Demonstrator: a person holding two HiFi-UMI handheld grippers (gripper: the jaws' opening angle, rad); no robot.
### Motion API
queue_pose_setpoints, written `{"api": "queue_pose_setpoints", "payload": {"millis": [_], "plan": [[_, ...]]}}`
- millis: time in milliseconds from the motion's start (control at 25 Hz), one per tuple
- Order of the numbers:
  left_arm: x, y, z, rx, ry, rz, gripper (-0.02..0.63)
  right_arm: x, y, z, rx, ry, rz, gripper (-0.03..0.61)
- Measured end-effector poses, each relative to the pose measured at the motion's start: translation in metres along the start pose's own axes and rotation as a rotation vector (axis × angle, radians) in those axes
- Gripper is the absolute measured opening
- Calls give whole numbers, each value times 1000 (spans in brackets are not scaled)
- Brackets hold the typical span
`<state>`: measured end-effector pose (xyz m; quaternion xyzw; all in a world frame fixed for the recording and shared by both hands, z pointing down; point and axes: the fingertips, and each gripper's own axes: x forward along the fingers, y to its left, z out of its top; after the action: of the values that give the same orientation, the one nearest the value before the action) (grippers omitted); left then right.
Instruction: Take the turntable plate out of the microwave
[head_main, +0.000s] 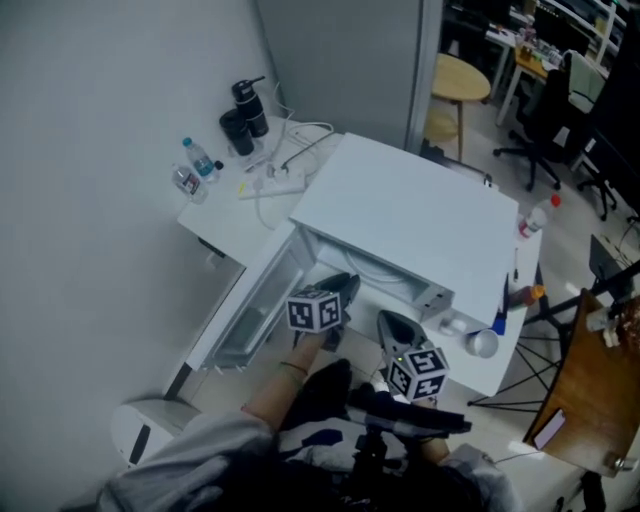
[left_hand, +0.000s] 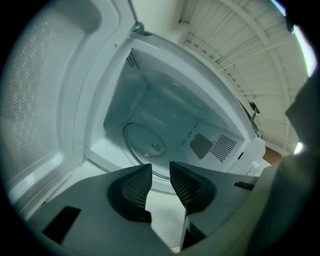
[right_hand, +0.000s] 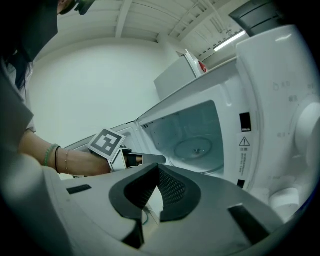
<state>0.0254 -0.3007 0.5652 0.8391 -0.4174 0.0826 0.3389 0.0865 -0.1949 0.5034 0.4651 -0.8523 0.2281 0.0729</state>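
Observation:
The white microwave (head_main: 410, 210) stands on a white table with its door (head_main: 255, 300) swung open to the left. The round glass turntable plate (left_hand: 146, 142) lies flat on the cavity floor; it also shows in the right gripper view as a disc (right_hand: 195, 148). My left gripper (left_hand: 160, 171) is open with an empty gap between its pads, just in front of the cavity's sill and pointing at the plate. In the head view it (head_main: 345, 285) sits at the microwave's mouth. My right gripper (right_hand: 156, 169) is shut on nothing, held back to the right of the opening (head_main: 392, 322).
On the table (head_main: 225, 225) left of the microwave are a water bottle (head_main: 200, 158), black cups (head_main: 245, 110) and a power strip (head_main: 275, 185) with cables. A red-capped bottle (head_main: 535, 218) and a grey round object (head_main: 482, 343) sit to the right. A white bin (head_main: 145, 425) stands on the floor.

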Motion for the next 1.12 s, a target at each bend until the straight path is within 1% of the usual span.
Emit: {"api": "queue_pose_setpoints", "payload": {"millis": [200,440,600,800,840,920,1000,1040,1120], "plan": [[18,22,3,-47,33,6,106,9,-2,-8,16,25,-46,-9],[33,31,10,-153,33,-14,106,13,-7,-13,33,37,-95,-9],[40,36,14,-188,39,11,106,10,-12,-17,35,50,-121,-9],[44,41,16,-285,-24,32,104,4,-17,-16,21,51,-147,-9],[43,42,16,-294,-29,38,104,3,-17,-15,15,51,-151,-9],[41,45,18,-269,-36,65,106,-1,-20,-15,11,53,-161,-9],[44,49,22,-216,-34,94,113,-5,-25,-17,14,56,-174,-9],[47,50,25,-198,-29,98,125,-7,-27,-18,15,59,-181,-9],[53,51,29,-193,-24,94,129,-10,-31,-20,17,61,-191,-9]]}}
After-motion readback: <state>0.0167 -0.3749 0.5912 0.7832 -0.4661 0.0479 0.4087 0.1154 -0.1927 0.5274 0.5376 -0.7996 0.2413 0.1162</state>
